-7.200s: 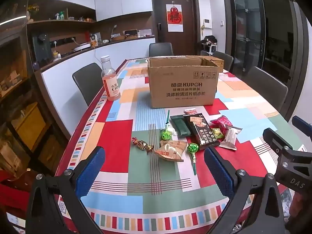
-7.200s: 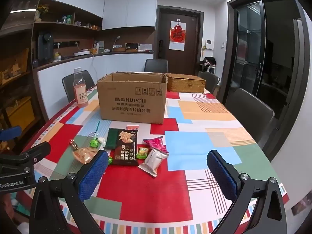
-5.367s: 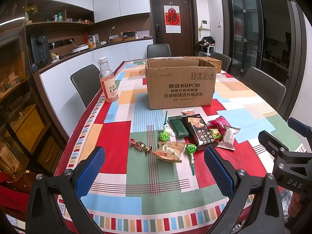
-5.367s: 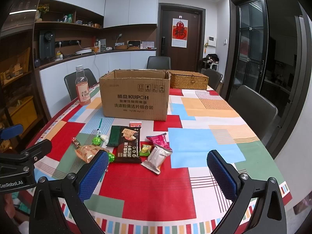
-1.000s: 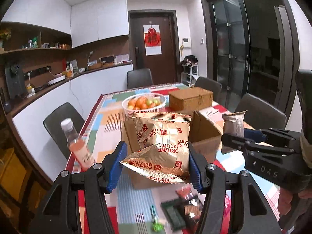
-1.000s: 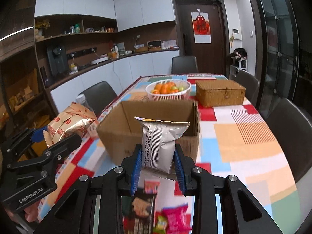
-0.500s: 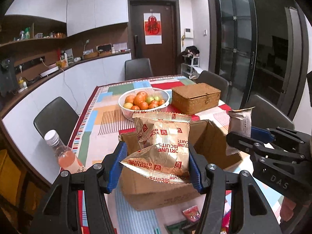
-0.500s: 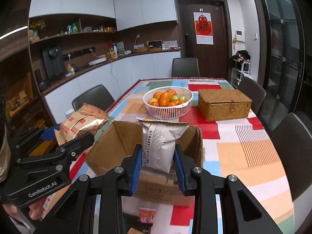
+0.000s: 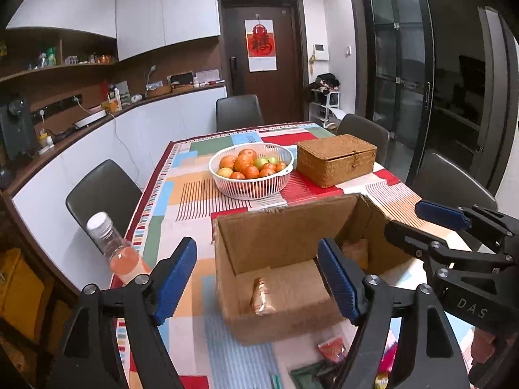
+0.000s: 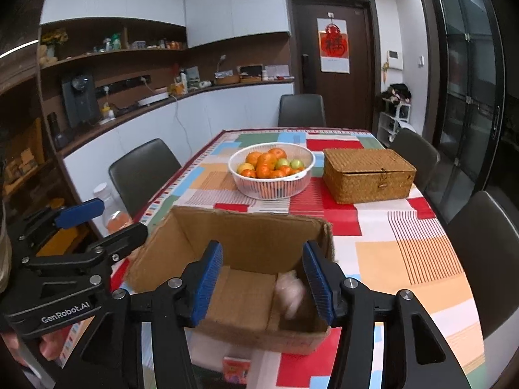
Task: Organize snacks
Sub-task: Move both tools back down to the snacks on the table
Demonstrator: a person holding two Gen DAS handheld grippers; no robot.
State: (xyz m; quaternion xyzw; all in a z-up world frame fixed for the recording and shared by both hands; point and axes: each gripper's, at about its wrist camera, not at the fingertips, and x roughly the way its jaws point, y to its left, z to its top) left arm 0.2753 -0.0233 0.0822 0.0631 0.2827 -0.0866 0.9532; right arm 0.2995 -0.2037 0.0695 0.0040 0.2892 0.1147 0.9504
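An open cardboard box (image 9: 285, 227) stands on the patchwork table; it also shows in the right wrist view (image 10: 246, 230). My left gripper (image 9: 259, 278) is open and empty above the box's near left side. A gold biscuit packet (image 9: 261, 296) lies inside the box by the near wall. My right gripper (image 10: 262, 278) is open above the box. A white snack pouch (image 10: 290, 293), blurred, is inside the box below it. A few loose snacks (image 9: 331, 350) lie on the table in front of the box.
A white basket of oranges (image 9: 251, 170) and a wicker box (image 9: 337, 159) stand behind the cardboard box. A bottle of pink drink (image 9: 116, 253) stands at the table's left edge. Chairs surround the table.
Both grippers have opened. The gold biscuit packet has left my left gripper and lies in the box. The white pouch has left my right gripper and is in the box.
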